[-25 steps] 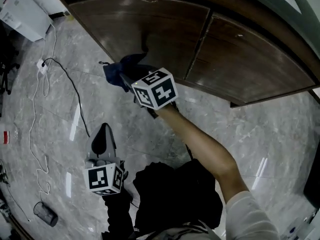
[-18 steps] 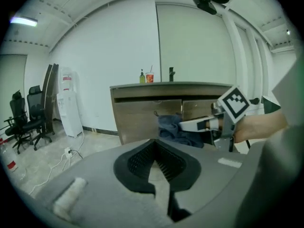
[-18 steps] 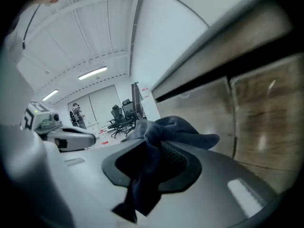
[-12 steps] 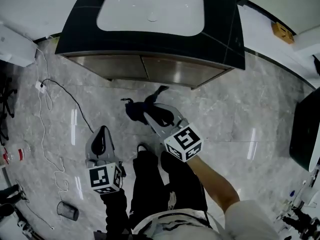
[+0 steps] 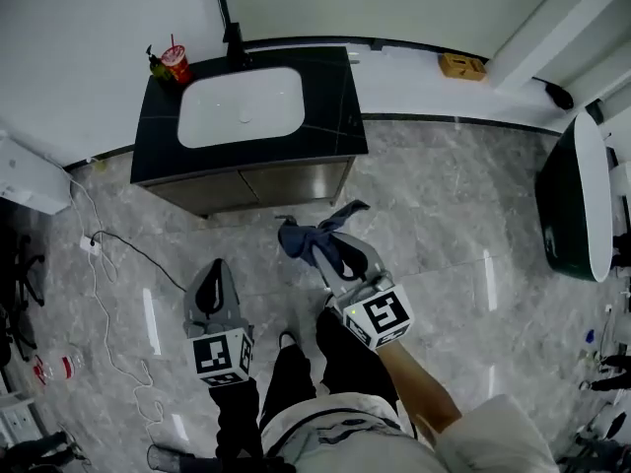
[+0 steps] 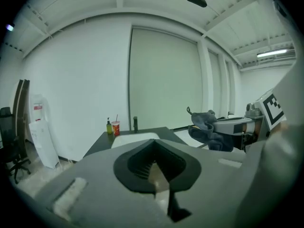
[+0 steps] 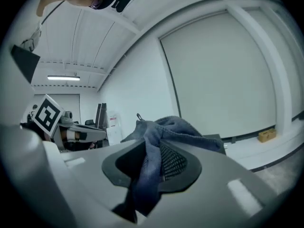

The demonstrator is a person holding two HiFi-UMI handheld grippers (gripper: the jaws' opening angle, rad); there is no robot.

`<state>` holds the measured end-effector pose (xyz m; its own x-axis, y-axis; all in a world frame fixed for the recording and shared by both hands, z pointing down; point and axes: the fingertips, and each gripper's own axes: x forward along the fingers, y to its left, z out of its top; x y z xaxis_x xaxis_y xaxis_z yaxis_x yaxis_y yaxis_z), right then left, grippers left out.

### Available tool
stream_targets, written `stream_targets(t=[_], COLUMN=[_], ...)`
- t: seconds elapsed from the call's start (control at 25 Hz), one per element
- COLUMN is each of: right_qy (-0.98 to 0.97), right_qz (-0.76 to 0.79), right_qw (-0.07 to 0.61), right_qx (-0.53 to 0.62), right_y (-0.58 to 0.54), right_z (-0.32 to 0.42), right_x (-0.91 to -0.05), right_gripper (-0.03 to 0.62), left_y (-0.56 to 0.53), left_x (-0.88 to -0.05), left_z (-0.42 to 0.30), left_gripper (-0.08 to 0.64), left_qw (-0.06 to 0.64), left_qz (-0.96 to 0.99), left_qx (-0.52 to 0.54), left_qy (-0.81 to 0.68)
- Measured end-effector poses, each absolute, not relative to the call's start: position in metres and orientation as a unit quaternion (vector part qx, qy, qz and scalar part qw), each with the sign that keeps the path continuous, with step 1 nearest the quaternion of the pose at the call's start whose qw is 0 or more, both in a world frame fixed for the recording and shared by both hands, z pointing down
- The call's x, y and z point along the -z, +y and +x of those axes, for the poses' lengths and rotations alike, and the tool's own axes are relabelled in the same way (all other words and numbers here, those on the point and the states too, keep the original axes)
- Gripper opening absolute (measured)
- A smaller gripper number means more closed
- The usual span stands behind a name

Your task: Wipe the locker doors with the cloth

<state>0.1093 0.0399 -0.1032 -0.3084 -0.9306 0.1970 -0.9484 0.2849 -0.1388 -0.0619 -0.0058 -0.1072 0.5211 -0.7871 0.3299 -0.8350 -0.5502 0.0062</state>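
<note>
Wipe stroke isn't being made. The cloth (image 5: 296, 236) is being pinched, bunched, by the right gripper (image 5: 323, 247), in the air and well apart from the cabinet doors (image 5: 266, 185). Left gripper (image 5: 212, 272) is being held pressed together, empty. Next, likely: cloth needs carrying down flat onto 1 door. Long axis is lying across the jaws — tail pointing up-right in head view.

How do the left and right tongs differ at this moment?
The grey left tongs are shut and empty; the grey right tongs pinch a crumpled dark blue cloth. The left tongs point straight ahead; the right tongs angle leftward. Both share the same grey build.
</note>
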Motion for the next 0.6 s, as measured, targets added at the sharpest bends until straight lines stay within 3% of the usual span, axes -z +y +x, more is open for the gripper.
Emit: stream_targets(t=[0.24, 0.6], right_qy=[-0.758, -0.739], right_qz=[0.647, 0.67], right_qw=[0.007, -0.015], right_qx=[-0.077, -0.073], right_y=[0.086, 0.128], right_z=[0.098, 0.068], right_x=[0.177, 0.217], right_gripper=[0.092, 0.081], left_y=[0.034, 0.068], left_x=[0.173, 0.219], left_z=[-0.051, -0.063], left_gripper=[0.0, 0.0], left_qw=[0.056, 0.029], left_qz=[0.905, 0.918], left_qx=[-0.11, -0.099], left_qy=[-0.406, -0.384])
